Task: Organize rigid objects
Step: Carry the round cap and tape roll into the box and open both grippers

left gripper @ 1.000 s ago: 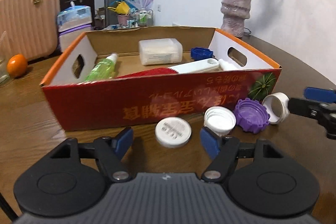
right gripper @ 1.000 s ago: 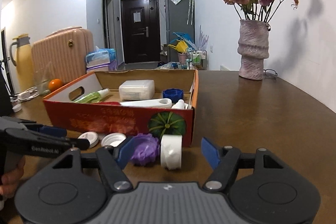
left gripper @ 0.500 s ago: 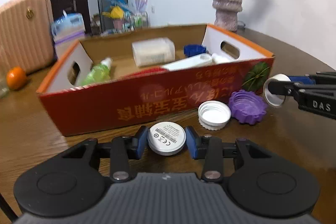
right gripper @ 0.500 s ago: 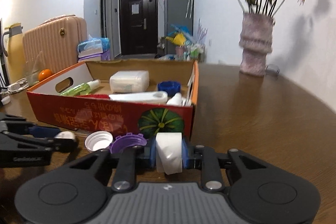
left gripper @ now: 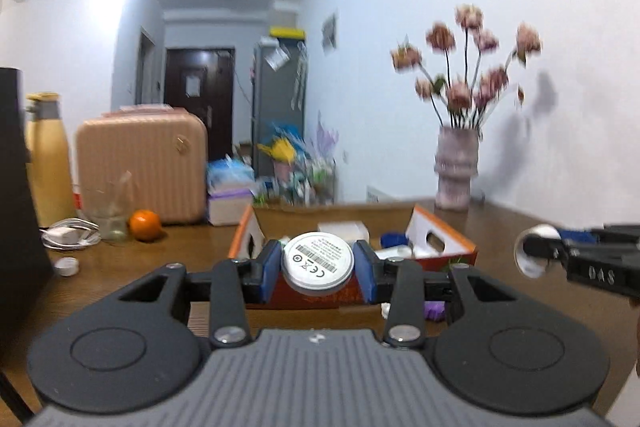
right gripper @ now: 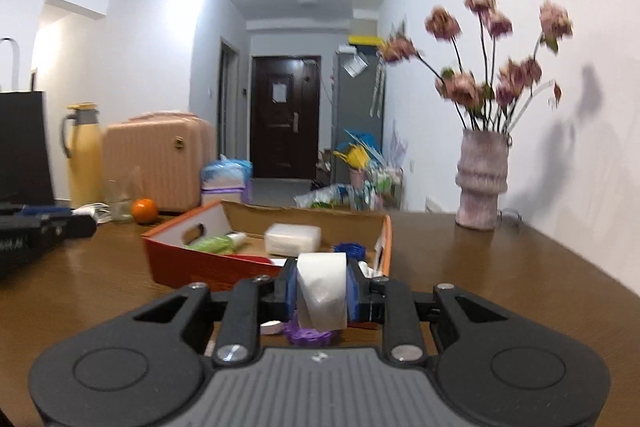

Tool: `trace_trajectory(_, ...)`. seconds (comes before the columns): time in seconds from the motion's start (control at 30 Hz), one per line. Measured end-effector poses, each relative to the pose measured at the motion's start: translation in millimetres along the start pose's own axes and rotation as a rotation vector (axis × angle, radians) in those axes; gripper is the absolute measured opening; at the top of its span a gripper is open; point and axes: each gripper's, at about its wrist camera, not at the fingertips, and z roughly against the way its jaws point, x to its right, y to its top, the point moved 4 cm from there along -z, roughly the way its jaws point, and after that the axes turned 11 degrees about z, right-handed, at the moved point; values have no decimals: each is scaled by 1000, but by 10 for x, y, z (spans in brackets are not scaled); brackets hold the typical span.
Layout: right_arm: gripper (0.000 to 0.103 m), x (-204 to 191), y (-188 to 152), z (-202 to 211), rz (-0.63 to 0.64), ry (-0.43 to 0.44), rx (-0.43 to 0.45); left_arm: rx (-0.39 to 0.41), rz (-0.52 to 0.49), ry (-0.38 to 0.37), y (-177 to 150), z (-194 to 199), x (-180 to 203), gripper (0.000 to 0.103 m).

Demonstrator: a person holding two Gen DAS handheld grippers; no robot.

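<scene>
Your left gripper (left gripper: 318,264) is clamped on the white disc (left gripper: 318,259) at frame centre, pinched by its rim alone, label facing you. Your right gripper (right gripper: 322,290) is closed across the white ring (right gripper: 322,289), also at frame centre. Both are lifted above the table, with the box (right gripper: 208,267) just beyond and below them.

The disc rim is thin and smooth, so a jolt or slackened squeeze could let it pivot or slip out, landing short of the box. The ring sits slightly tilted between the pads; it could twist free and roll off the table (right gripper: 500,267). Carry either one too low and it may catch the box's near wall. The purple cap (right gripper: 308,335) and white cap (right gripper: 271,327) lie under your right gripper, and a dropped piece could scatter them.

The disc label shows a CE mark and barcodes; the fine print is unreadable. The right gripper reads "DAS" at the right edge of the left view.
</scene>
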Motion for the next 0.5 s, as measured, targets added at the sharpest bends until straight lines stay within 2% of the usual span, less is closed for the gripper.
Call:
trace_trajectory(0.23,23,-319,81,728,5,34,85,74,50,14,72,696,-63,40)
trace_trajectory(0.5,23,-479,145,935,29,48,109,86,42,-3,87,884,-52,40)
